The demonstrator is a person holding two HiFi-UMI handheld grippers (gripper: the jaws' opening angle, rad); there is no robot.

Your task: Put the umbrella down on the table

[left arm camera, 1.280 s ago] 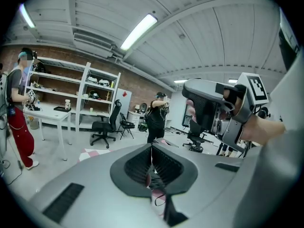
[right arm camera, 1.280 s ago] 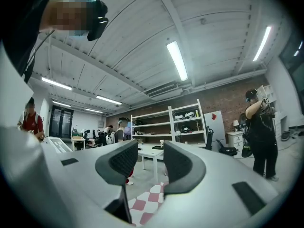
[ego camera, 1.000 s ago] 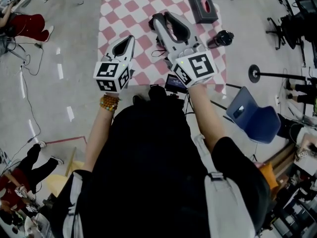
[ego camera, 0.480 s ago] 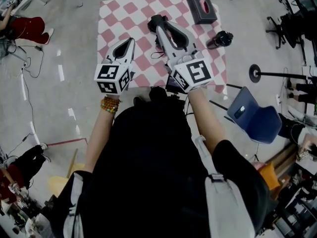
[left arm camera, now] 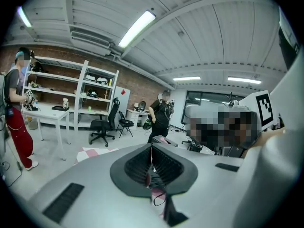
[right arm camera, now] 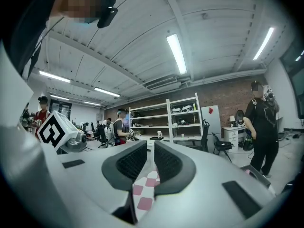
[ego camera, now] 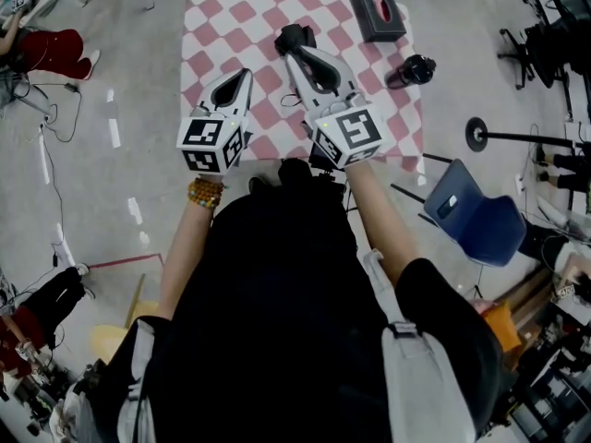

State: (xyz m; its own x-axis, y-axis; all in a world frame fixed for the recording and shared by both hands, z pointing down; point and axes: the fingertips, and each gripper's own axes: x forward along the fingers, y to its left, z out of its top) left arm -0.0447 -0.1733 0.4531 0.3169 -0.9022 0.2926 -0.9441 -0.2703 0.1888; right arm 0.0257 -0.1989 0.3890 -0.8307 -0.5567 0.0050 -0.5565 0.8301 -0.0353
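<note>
Right fingers [right arm camera: 130, 163] closing, empty; folded black umbrella [ego camera: 295, 37].

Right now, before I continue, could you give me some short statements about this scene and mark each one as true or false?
1. The cloth is checked pink and white. True.
2. The dark box lies between the two grippers. False: it stands beyond them, by the far right corner of the cloth.
3. The jaws of the left gripper are together. True.
4. The right gripper grips the dark box. False: its jaws have just been closing, but nothing is between them; only cloth shows through the narrow gap.
5. The chair at the right of the head view is red. False: it is blue.
</note>
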